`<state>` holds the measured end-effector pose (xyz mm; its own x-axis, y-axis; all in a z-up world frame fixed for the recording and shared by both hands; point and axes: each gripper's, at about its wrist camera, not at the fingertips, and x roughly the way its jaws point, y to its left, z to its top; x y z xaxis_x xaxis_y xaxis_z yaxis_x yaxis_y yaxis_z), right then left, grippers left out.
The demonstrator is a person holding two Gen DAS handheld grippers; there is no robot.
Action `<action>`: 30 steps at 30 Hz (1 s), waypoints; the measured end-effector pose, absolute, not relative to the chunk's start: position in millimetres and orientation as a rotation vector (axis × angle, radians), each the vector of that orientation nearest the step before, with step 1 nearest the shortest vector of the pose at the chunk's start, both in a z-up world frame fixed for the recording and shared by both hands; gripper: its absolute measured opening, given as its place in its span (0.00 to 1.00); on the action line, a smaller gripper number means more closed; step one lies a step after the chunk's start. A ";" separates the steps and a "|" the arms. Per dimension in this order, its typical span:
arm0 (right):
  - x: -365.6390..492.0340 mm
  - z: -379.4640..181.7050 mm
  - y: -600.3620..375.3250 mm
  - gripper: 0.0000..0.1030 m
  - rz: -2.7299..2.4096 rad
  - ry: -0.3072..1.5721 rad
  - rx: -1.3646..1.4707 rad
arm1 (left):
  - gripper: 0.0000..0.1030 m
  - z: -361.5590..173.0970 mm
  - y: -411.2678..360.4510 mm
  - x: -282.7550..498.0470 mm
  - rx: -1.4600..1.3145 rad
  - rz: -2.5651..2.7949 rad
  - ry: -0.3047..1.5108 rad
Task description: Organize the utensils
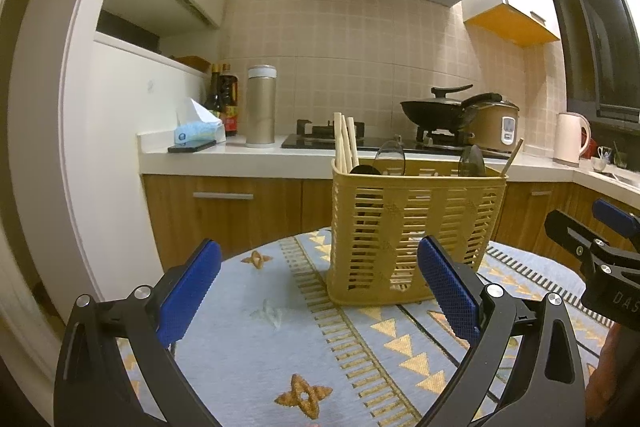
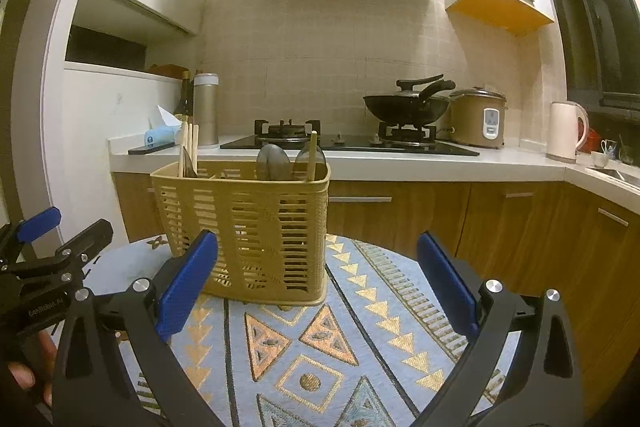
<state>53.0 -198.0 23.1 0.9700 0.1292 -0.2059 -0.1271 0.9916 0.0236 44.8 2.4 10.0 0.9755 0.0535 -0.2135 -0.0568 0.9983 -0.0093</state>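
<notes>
While both grippers hover with fingers spread wide and empty, a yellow slatted utensil basket stands upright on a round table covered by a patterned blue tablecloth. Chopsticks and dark spoons stick up from it. The left gripper and right gripper sit near the basket, apart from it. Behind are a gas stove, wok, rice cooker and kettle.

"das" on right gripper
</notes>
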 end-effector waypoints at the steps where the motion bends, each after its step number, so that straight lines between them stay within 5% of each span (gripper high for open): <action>1: 53.4 23.0 -198.5 0.92 0.126 0.210 0.012 | 0.92 10.1 3.7 45.8 -0.021 0.055 0.220; 30: 62.4 17.3 -200.1 0.92 0.142 0.272 0.037 | 0.93 6.3 6.2 51.3 -0.029 0.058 0.257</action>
